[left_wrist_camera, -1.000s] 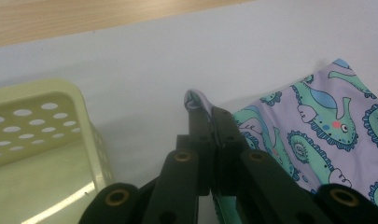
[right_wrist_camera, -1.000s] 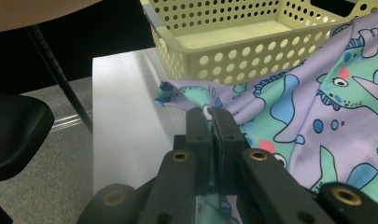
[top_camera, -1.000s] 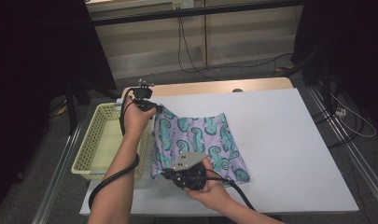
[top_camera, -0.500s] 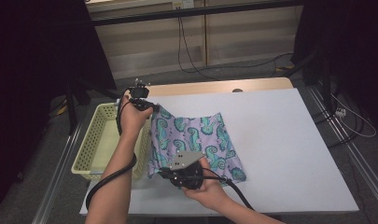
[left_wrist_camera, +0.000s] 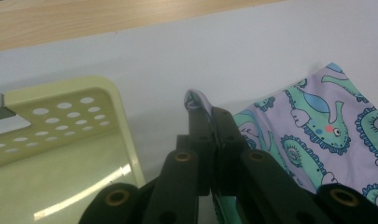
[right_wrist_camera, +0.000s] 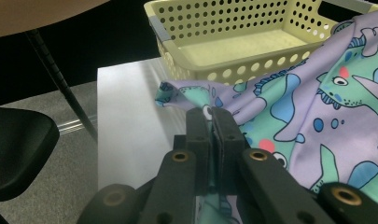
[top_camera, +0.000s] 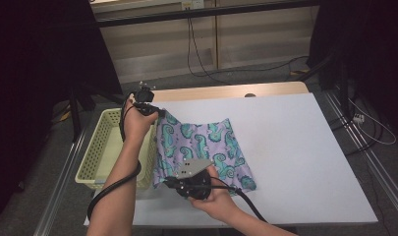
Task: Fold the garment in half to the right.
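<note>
A lilac cloth (top_camera: 206,147) printed with teal dinosaurs lies partly on the white table (top_camera: 295,147) and is lifted along its left edge. My left gripper (top_camera: 155,110) holds the far left corner, raised above the table beside the basket; in the left gripper view my left gripper (left_wrist_camera: 210,116) is shut on the cloth (left_wrist_camera: 317,126) edge. My right gripper (top_camera: 169,183) pinches the near left corner close to the table's front edge; in the right gripper view my right gripper (right_wrist_camera: 211,116) is shut on the cloth (right_wrist_camera: 317,102).
A pale yellow perforated basket (top_camera: 100,150) stands at the table's left edge, right beside the lifted cloth; it also appears as the basket (left_wrist_camera: 51,140) and the basket (right_wrist_camera: 233,37). A black chair seat (right_wrist_camera: 14,149) sits off the table.
Both grippers have lifted the cloth's left edge a little and drawn it leftward toward the basket; the left hand rose and moved back slightly.
</note>
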Demonstrator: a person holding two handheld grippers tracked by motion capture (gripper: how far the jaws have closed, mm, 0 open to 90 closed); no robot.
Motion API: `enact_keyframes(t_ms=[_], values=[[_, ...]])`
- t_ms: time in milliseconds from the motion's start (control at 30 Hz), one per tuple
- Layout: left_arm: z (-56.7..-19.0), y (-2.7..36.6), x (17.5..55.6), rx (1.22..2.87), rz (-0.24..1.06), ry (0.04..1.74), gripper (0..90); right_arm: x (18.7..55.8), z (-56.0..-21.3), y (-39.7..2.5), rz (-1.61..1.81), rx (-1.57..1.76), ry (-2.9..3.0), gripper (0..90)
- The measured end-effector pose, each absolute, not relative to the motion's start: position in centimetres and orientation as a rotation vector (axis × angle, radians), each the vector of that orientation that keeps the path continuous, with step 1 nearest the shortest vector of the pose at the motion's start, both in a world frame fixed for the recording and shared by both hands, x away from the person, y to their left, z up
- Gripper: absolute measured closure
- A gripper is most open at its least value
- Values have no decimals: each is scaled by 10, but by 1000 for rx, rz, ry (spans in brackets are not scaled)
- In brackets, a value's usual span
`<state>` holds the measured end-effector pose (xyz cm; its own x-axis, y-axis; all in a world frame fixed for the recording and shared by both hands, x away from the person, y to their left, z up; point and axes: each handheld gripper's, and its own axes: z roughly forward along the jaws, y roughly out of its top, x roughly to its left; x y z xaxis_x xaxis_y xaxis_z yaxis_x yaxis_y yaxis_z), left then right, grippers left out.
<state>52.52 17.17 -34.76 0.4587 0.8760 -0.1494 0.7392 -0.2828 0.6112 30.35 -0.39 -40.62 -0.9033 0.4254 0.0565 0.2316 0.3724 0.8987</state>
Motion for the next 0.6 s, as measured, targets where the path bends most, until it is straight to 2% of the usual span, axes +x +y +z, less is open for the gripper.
enact_keyframes(t_ms=[600], values=[[-343,179,524,2077,293,1353,886,305,-404,5,1564,579,2450,873]])
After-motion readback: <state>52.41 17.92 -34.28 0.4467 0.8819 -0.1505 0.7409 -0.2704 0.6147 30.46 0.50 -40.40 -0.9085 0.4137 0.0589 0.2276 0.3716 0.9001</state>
